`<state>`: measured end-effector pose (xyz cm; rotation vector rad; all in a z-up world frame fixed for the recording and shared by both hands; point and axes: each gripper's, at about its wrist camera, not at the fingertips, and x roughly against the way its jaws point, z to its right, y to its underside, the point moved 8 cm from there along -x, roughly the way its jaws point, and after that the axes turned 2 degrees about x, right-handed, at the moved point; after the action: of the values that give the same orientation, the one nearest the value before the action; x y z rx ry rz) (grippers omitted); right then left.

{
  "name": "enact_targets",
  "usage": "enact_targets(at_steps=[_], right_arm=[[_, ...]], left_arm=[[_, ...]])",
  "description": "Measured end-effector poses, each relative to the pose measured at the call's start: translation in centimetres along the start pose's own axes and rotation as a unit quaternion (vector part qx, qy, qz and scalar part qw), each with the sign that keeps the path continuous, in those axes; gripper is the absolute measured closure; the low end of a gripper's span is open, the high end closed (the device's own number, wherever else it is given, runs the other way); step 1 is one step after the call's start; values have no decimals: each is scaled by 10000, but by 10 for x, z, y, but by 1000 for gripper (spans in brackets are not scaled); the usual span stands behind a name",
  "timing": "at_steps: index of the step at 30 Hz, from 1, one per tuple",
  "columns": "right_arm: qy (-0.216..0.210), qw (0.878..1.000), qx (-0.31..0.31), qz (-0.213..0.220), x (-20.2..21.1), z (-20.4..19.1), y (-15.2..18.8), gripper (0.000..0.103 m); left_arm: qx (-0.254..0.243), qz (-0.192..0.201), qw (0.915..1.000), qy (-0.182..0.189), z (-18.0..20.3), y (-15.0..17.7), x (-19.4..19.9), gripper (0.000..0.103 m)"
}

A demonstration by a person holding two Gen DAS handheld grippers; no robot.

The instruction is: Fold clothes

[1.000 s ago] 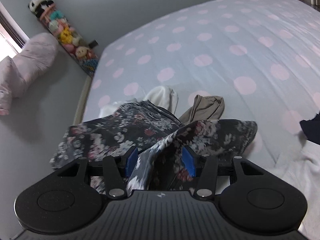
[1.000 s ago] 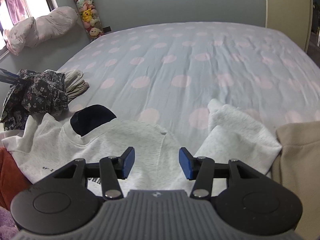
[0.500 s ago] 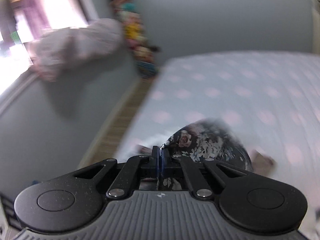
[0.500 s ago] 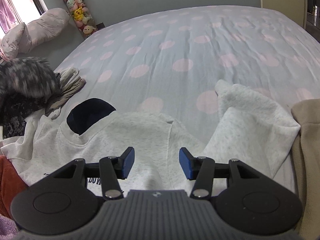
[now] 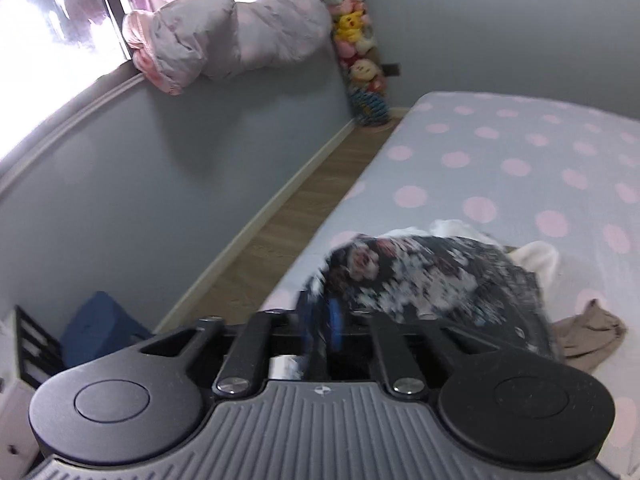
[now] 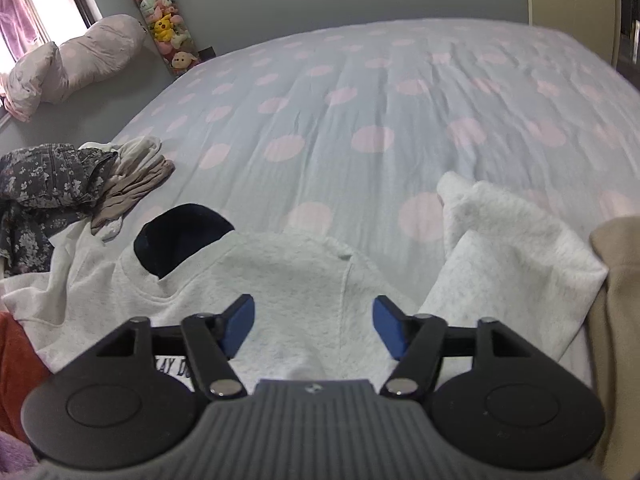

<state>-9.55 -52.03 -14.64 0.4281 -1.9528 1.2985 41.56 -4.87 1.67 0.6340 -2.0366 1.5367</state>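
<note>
**Left jaws parting around floral fabric, right jaws spreading over the sweatshirt**

Your left gripper (image 5: 320, 326) sat at the near left edge of the bed (image 5: 520, 168), pointing down across it. Its jaws were close together and opening, with a strip of the floral garment (image 5: 424, 276) between the blue pads. Motion blur hid whether the pads pressed on the cloth. The rest of that garment lay bunched just beyond the jaws, on top of a white piece (image 5: 536, 256), with a tan piece (image 5: 588, 332) just beside it on the right.

Your right gripper (image 6: 314, 330) hovered over the light grey sweatshirt (image 6: 296, 276), which lay spread on the near part of the bed. Its jaws were wide apart and opening, nothing between the pads; whether they touched the fabric below, I could not tell. The dark neck opening (image 6: 180, 240) sat left of the jaws, and a sleeve (image 6: 512, 252) was folded up on the right.

In the right wrist view the floral garment lay in a heap at the left edge of the bed, touching the tan and white pieces. A beige cloth (image 6: 620, 300) lay at the right edge, an orange one (image 6: 16, 364) at lower left.

A tube of plush toys (image 6: 168, 24) stood against the far wall.
</note>
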Motion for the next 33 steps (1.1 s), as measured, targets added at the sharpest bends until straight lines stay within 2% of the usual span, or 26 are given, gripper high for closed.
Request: enact_targets(at_steps=[1,2,5,7,9,11,16,19,22,26,28,30,33], right_arm=[[29,10000,36,8,1,0,-1,33],[58,10000,73,15,1,1,-2,31],[89,9995,298,6,1,0,-5,31],[159,9984,536,17,-2,-3,-9,32],[178,9970,751,51,-5,-5,-13,32],[168,9953,948,69,-8,-7,-17,39],[40,9926,1210,-106,-19,-7,-26,45],[81,9882,1518,-172,-26,-7,-30,45],[28,9852,1698,-238,-34,-8,-32,47],[-87,9834,1781,-336,-46,-8,-33,47],[-143,9828,1804,-367,-50,-9,-32,46],[-233,9827,1797,-391,-53,-10,-31,46],[-308,9819,1821,-430,-60,-8,-29,46]], left_arm=[[32,58,10000,46,0,3,7,60],[8,183,9998,70,0,3,14,52],[-193,639,9976,191,5,3,39,50],[-491,1005,9930,378,16,3,61,44],[-701,977,9897,779,36,11,74,44],[-900,902,9845,1201,57,20,86,44],[-1305,659,9659,2138,115,47,108,43],[-1862,449,9395,2839,162,72,116,43],[-2444,193,9118,3295,211,102,117,43],[-3357,-47,8645,3740,271,146,112,43],[-3789,-156,8417,3843,291,168,105,43],[-4064,-344,8293,3821,304,184,92,43],[-4176,-724,8206,3835,310,202,77,47]])
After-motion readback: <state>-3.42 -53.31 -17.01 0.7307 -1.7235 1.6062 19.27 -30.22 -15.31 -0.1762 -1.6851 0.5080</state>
